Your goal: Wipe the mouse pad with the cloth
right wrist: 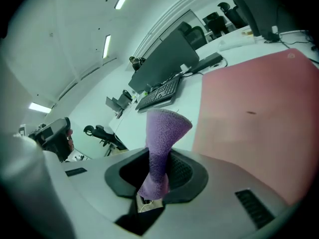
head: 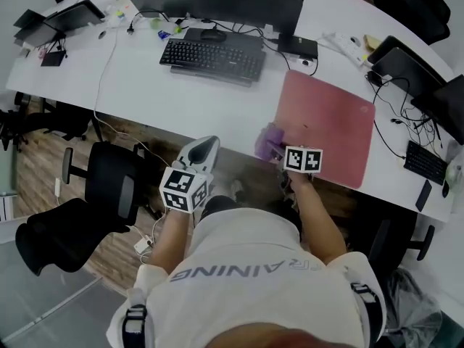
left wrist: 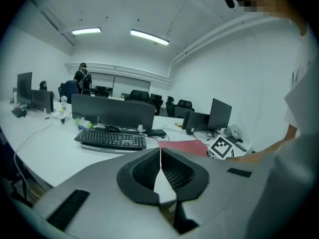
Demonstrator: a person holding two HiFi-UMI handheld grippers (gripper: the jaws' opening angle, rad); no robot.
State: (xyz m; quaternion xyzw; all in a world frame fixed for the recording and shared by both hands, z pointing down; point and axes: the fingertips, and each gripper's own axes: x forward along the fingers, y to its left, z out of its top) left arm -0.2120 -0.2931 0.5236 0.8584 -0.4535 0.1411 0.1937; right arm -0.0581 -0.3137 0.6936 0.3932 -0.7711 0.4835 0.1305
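- Left gripper (left wrist: 160, 164) hangs off the near edge of the white desk (head: 181, 100), jaws pressed together with nothing between them.
- Right gripper (right wrist: 157, 176) is clamped on the purple cloth (right wrist: 162, 133), which sticks out past the jaws at the near left edge of the red mouse pad (head: 330, 125).
- Wiping looks barely begun to me: the cloth is gripped and at the pad, but nearly the whole pad lies beyond it. Whether the cloth touches the pad I cannot tell.
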